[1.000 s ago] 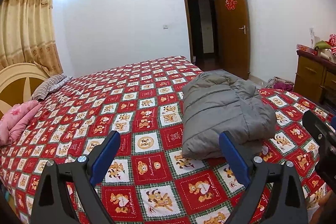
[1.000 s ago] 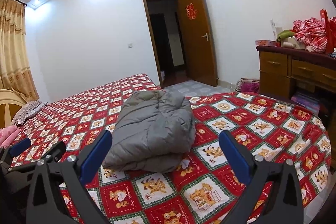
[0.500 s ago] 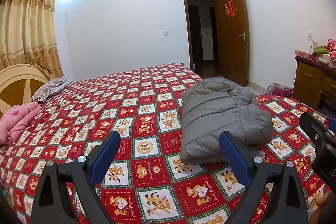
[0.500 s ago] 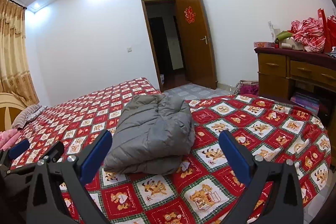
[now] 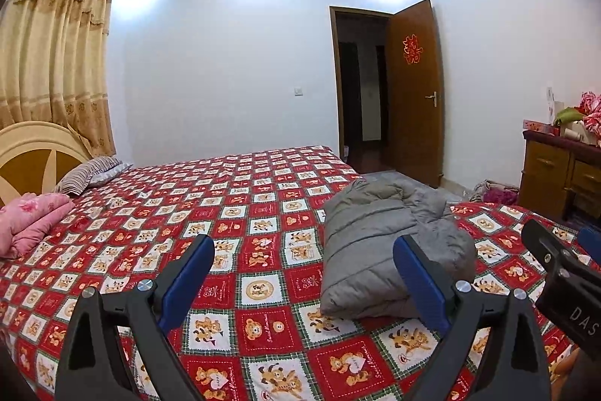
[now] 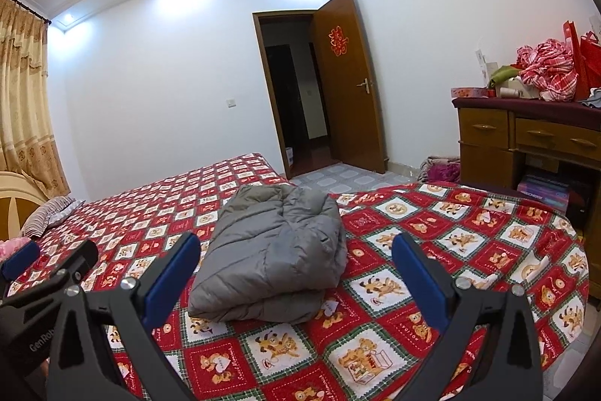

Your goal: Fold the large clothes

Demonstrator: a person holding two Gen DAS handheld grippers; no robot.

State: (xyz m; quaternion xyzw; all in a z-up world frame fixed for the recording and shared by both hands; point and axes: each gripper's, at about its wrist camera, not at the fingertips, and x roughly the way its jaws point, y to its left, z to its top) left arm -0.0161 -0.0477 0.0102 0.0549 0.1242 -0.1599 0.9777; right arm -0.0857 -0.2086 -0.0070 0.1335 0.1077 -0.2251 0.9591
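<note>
A grey padded jacket (image 5: pixel 390 243) lies folded in a thick bundle on the bed (image 5: pixel 233 213) with the red bear-print cover; it also shows in the right wrist view (image 6: pixel 274 250). My left gripper (image 5: pixel 302 265) is open and empty, held above the bed short of the jacket, which lies ahead to its right. My right gripper (image 6: pixel 295 264) is open and empty, held short of the jacket, which lies ahead between its fingers. The right gripper shows at the right edge of the left wrist view (image 5: pixel 563 273), the left gripper at the left edge of the right wrist view (image 6: pixel 45 269).
A striped pillow (image 5: pixel 90 173) and a pink folded blanket (image 5: pixel 30 220) lie by the headboard at the left. A wooden dresser (image 6: pixel 526 141) piled with red cloth stands right of the bed. An open brown door (image 6: pixel 349 81) is behind, with clothes on the floor (image 6: pixel 441 170).
Both grippers have tilted upward and drawn back a little, so the jacket sits lower in both views and more ceiling shows. The jacket has not moved. Both grippers stay open.
</note>
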